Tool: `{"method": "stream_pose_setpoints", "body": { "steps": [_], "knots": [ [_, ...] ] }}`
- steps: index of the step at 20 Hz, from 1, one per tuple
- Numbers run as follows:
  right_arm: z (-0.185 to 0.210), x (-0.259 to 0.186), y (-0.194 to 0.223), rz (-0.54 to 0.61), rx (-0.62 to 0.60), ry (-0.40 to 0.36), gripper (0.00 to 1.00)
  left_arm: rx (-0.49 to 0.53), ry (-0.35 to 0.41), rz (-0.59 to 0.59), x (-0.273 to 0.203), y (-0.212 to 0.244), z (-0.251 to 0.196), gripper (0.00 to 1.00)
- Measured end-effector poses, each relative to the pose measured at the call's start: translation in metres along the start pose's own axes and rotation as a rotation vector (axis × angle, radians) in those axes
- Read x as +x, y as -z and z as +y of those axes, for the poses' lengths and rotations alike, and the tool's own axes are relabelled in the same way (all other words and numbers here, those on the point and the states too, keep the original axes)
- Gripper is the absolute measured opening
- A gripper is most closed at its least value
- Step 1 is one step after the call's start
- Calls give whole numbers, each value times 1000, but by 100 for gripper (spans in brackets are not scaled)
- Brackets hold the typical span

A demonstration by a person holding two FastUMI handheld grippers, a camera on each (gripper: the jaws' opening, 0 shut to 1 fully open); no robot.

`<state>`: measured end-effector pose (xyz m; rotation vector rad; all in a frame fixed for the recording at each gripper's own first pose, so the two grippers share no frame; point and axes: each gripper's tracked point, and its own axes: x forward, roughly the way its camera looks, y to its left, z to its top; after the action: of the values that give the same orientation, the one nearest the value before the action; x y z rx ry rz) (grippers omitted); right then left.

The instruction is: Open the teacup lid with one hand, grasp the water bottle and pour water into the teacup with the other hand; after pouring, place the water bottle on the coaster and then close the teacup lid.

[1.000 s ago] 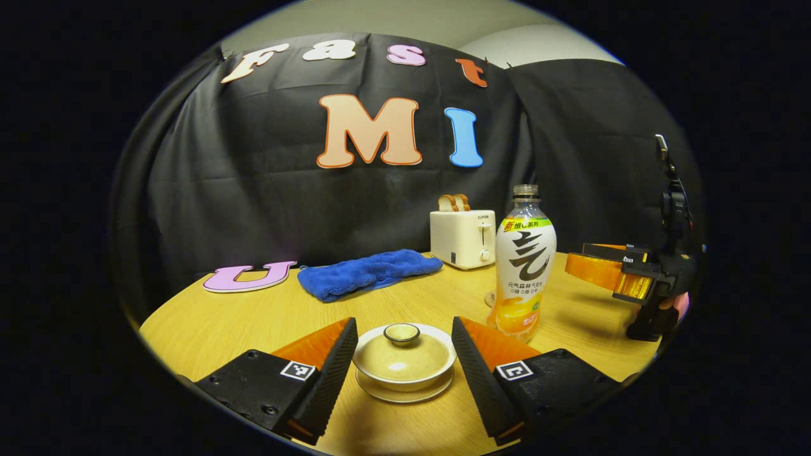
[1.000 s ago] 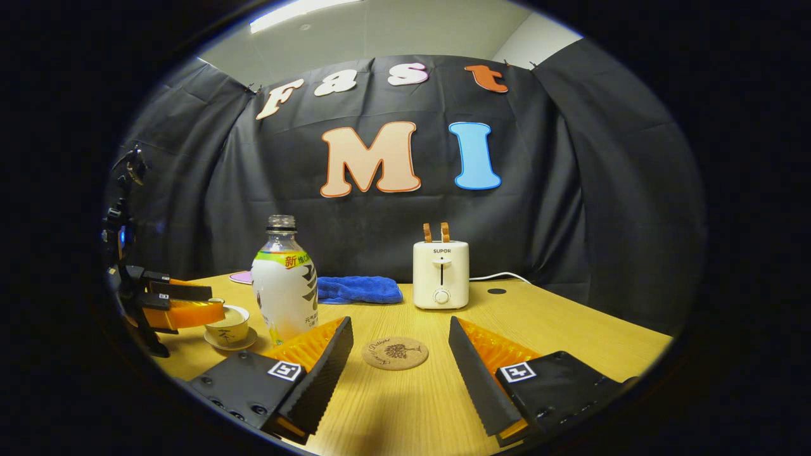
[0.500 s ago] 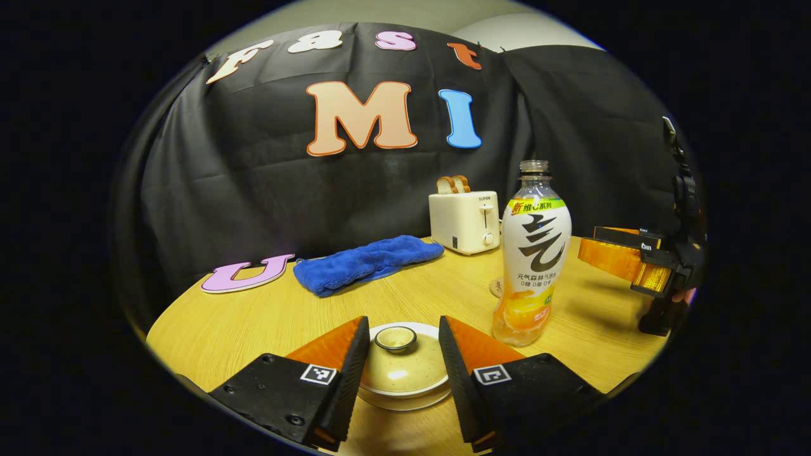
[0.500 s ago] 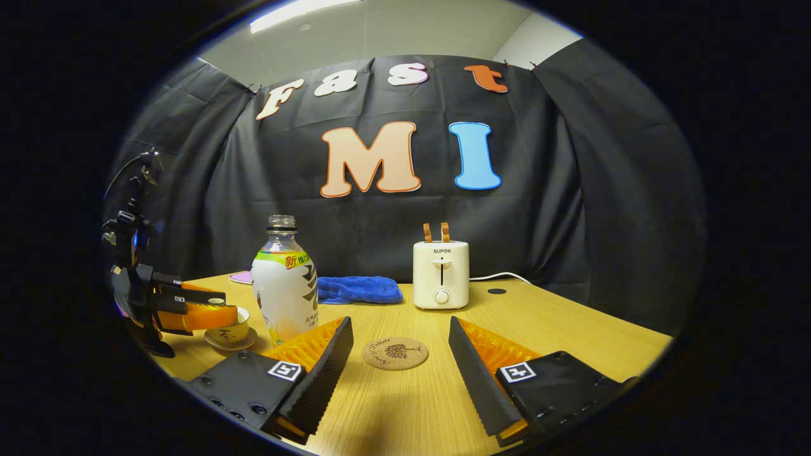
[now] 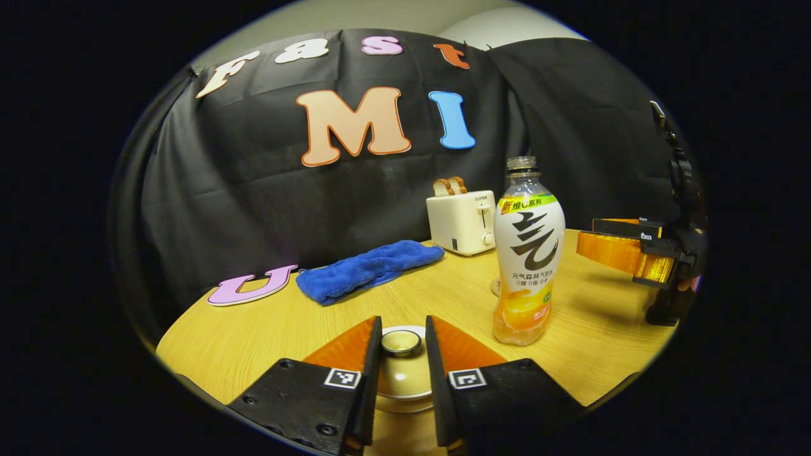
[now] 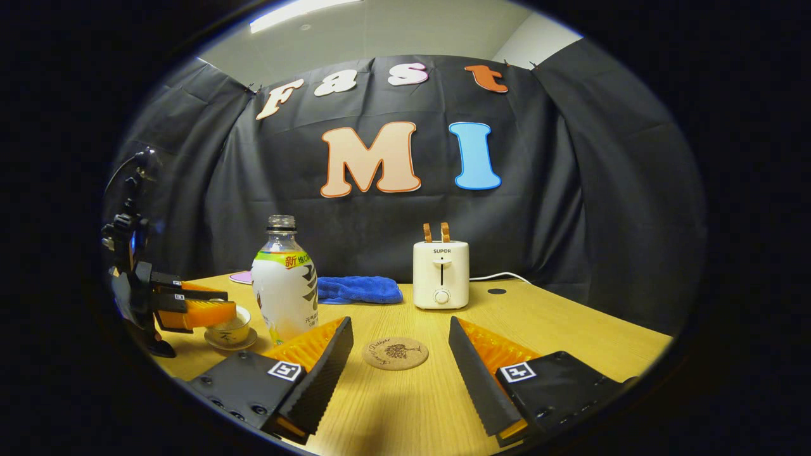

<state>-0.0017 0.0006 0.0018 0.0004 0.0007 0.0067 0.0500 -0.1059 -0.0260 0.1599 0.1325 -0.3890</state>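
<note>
Cream ceramic lidded teacup (image 5: 400, 380) on matching saucer — lid on, knob up. Uncapped clear plastic water bottle (image 5: 528, 253), white label, orange liquid low — upright, just beside cup. Round cork coaster (image 6: 395, 353) — flat, bare.

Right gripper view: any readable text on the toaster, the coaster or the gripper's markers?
"SUPOR": on the front of the toaster, above its slot.
Coaster: a line of script curves beside a tree drawing, too small to read.
Square markers on the right gripper: black-and-white code patterns, no words or numbers.
</note>
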Motion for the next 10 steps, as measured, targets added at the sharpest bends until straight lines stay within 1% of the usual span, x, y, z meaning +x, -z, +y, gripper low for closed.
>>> {"method": "stream_pose_setpoints", "body": {
  "steps": [2, 5, 7, 10],
  "knots": [
    [0, 0, 0, 0, 0, 0, 97, -8, 0, -6, -1, -1, 1, 29],
    [0, 0, 0, 0, 0, 0, 96, -12, 2, -11, -1, -2, 1, 29],
    [0, 0, 0, 0, 0, 0, 97, -18, -1, -17, -2, -3, 3, 27],
    [0, 0, 0, 0, 0, 0, 97, -49, 4, -49, -5, -7, 5, 26]
  ]
}}
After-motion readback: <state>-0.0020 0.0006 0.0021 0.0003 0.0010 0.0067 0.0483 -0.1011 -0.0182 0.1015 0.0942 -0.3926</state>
